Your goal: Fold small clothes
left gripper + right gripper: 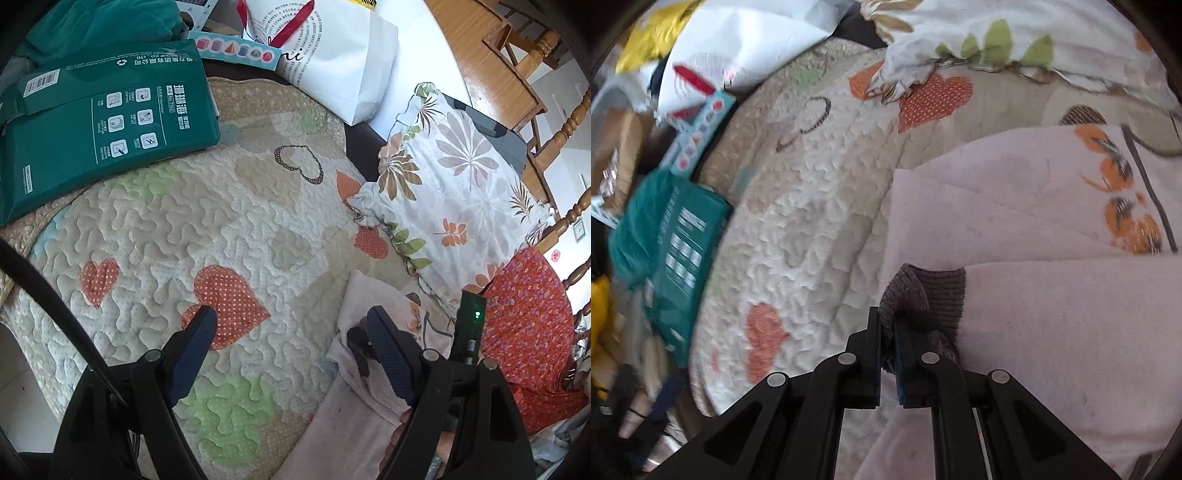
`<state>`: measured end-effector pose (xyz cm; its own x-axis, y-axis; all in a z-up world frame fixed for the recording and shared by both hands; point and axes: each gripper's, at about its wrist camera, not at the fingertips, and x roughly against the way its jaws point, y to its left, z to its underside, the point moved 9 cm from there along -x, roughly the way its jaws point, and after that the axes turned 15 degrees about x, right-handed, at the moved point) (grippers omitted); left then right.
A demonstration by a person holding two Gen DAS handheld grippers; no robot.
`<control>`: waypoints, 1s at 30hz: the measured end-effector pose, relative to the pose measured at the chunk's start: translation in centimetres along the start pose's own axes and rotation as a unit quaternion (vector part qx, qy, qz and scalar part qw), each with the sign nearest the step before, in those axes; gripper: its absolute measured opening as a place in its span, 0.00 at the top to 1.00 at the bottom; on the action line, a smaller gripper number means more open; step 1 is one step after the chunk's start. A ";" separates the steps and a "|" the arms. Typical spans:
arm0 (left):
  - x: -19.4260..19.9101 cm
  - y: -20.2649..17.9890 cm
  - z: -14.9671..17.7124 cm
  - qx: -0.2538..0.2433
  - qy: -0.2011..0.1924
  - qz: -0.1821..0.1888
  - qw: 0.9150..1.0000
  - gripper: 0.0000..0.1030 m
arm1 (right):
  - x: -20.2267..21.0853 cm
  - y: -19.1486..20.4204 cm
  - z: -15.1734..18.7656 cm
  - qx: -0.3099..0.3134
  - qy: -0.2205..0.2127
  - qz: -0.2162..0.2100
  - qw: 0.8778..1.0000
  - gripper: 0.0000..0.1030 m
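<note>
The right gripper (888, 325) is pinching the grey ribbed cuff (923, 291) of the pink sweatshirt (1052, 332) lying on the quilt (812, 221); this thin bite is risking slippage. The left gripper (291, 332) is hanging open, so the 1 grip alone could be bunching the fold.

1. The small garment (373, 325) lies on the quilt (207, 229) near its right edge, under my right gripper (888, 328).
2. The pillow (454, 199) lies behind the garment, on the quilt's right edge.
3. The paper pack (110, 122) sits at the far left corner.
4. The paper bag (332, 62) stands behind the far edge.
</note>
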<state>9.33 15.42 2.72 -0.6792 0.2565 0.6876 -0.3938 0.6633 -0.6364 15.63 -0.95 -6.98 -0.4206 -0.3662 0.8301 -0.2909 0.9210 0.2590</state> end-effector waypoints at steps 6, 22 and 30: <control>-0.9 -0.7 1.3 -0.024 0.016 -0.007 1.000 0.20 | 4.9 -3.1 1.1 -0.006 -0.037 0.008 0.999 0.79; -3.3 -2.2 5.5 -0.085 0.055 -0.028 0.994 0.20 | 7.4 -12.2 5.8 -0.091 -0.027 0.029 0.995 0.77; -4.2 -2.5 6.9 -0.097 0.088 -0.028 0.991 0.20 | 10.2 -17.9 8.0 -0.106 -0.049 0.067 0.991 0.90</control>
<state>8.93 7.85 -1.02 -0.5341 0.3222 0.7816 -0.2896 0.7989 -0.5272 9.69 -22.21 -7.05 -0.5269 -0.2402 0.8153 -0.0449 0.9658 0.2555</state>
